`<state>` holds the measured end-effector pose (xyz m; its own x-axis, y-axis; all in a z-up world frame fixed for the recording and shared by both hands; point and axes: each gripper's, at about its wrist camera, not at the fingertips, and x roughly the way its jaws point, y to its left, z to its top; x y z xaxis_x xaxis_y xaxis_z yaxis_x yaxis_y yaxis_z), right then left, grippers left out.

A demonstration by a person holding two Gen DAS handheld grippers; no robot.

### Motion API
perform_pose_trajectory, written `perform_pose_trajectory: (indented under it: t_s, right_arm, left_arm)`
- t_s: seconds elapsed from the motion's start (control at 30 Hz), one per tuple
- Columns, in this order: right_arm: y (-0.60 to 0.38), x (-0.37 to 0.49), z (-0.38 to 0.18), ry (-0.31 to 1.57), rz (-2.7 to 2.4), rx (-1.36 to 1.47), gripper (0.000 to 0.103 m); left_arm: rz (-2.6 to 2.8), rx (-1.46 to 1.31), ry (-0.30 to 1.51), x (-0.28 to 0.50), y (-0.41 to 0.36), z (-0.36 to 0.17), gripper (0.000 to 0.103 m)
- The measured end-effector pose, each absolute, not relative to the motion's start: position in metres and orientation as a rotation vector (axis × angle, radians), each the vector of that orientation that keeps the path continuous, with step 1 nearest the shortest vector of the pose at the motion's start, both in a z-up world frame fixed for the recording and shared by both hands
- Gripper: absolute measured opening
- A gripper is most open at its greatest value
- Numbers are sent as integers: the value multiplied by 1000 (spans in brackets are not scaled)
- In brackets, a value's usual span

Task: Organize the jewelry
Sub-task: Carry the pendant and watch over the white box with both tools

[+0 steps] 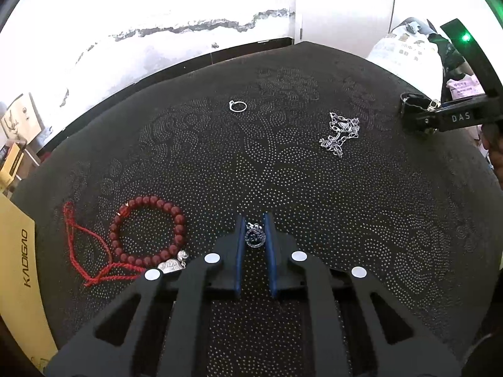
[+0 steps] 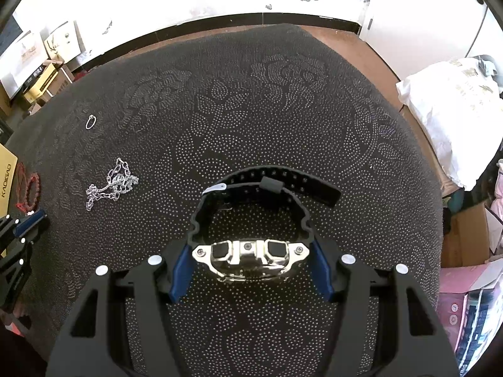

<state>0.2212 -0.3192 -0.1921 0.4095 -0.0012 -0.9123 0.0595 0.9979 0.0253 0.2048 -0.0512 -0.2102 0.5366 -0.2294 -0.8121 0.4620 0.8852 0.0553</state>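
- Black tablecloth [image 2: 283,119] with a pale dotted swirl pattern, covering the table.
- Yellow cardboard box [image 1: 19,251] printed "KADIGAO", at the cloth's left edge.
- White printed plastic bag [image 2: 446,110] on the brown floor [image 2: 345,44], right.
- White wall [image 1: 157,15] with cracked, peeling paint.

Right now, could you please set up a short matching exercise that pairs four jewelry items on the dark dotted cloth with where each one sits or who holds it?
Items:
1. small round dark pendant
2. black-strapped silver-cased wristwatch
3. thin silver ring
4. dark red beaded bracelet

States:
A. loose on the cloth's far side
B. between the right gripper's fingers
C. beside a red cord
D. between the left gripper's fingers

Pairs: 1-D, 2-B, 3-A, 4-C
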Motion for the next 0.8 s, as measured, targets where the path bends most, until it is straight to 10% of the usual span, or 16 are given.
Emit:
perform_pose_trajectory:
  t_s: [0.8]
  right_arm:
    - [-199, 187, -102, 989, 167, -67, 61]
  left_arm:
    - [-110, 145, 938, 180, 6, -100, 12]
